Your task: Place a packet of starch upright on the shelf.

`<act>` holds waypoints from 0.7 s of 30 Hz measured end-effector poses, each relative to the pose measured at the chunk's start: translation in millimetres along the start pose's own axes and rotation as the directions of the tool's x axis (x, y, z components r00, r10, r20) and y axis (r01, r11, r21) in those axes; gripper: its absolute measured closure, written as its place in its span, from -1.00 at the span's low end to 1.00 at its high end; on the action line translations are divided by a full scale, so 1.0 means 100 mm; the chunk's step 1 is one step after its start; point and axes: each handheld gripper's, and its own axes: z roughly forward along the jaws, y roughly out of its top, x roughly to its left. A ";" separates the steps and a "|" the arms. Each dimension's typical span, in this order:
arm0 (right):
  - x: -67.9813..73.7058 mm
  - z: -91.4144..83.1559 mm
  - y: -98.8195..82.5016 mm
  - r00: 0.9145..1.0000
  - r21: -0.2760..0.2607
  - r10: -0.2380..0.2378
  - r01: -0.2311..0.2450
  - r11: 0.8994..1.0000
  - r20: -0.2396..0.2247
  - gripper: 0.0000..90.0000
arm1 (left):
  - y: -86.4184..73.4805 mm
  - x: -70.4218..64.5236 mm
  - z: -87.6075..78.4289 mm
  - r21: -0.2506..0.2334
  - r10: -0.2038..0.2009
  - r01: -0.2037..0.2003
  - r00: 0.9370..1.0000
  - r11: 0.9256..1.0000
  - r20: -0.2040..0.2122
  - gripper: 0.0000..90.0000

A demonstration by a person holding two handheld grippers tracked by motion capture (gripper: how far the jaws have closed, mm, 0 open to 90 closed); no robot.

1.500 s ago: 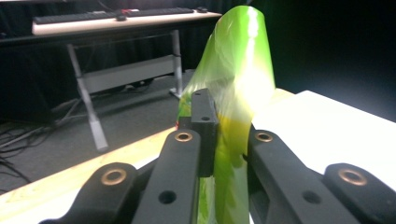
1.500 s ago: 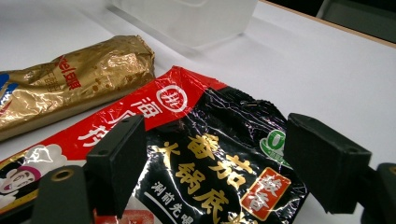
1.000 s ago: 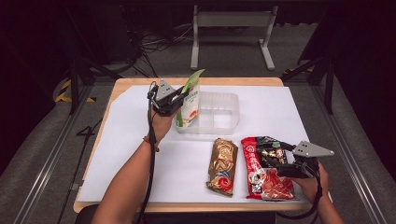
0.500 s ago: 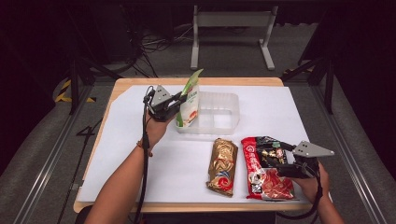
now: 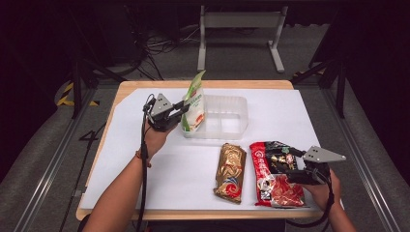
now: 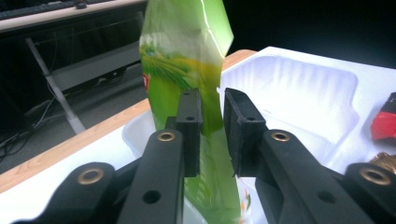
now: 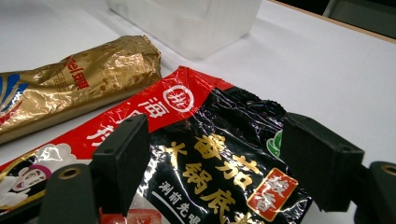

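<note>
A green snack bag (image 5: 194, 104) stands upright at the left end of the clear plastic tray (image 5: 227, 118). My left gripper (image 5: 183, 108) is at its left side. In the left gripper view the green bag (image 6: 187, 60) passes between the tips of my left gripper (image 6: 211, 100). Its jaws have just been opening and stand slightly apart around the bag. My right gripper (image 5: 289, 166) rests low over a red-and-black pouch (image 5: 273, 174) at the front right. In the right gripper view my right gripper (image 7: 219, 144) is wide open over the pouch (image 7: 210, 172), having just closed a little.
A gold foil packet (image 5: 230, 171) lies left of the pouch, also in the right gripper view (image 7: 79, 88). White paper (image 5: 125, 159) covers the wooden table. The tray's right compartment (image 6: 303, 93) holds nothing. Dark floor, cables and a metal stand lie beyond the far edge.
My left hand has drawn back a little to the left and toward the person, while the green bag stays standing in the tray. The right hand has kept still.
</note>
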 end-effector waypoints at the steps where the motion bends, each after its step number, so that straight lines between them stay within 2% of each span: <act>1: 0.00 0.00 0.00 1.000 0.000 0.000 0.000 1.000 -0.001 -0.44 | -0.01 0.00 -0.01 -0.002 0.001 -0.001 1.000 1.000 0.000 0.69; 8: 0.01 0.00 0.00 1.000 0.003 -0.003 0.003 1.000 -0.001 -0.44 | -0.04 -0.02 -0.09 0.009 0.015 -0.015 1.000 1.000 0.014 0.68; 11: 0.00 0.00 0.01 1.000 0.001 0.000 0.000 1.000 -0.003 -0.44 | -0.05 -0.03 -0.12 0.013 0.035 -0.036 0.999 0.999 0.014 0.68; 16: 0.01 0.00 0.01 1.000 0.002 -0.003 0.003 1.000 -0.004 -0.43 | -0.06 -0.07 -0.17 0.016 0.040 -0.041 0.999 0.999 0.033 0.68; 21: 0.01 0.00 0.01 1.000 0.003 -0.001 0.001 1.000 -0.008 -0.43 | -0.05 -0.13 -0.23 0.052 0.088 -0.091 0.995 0.994 0.052 0.51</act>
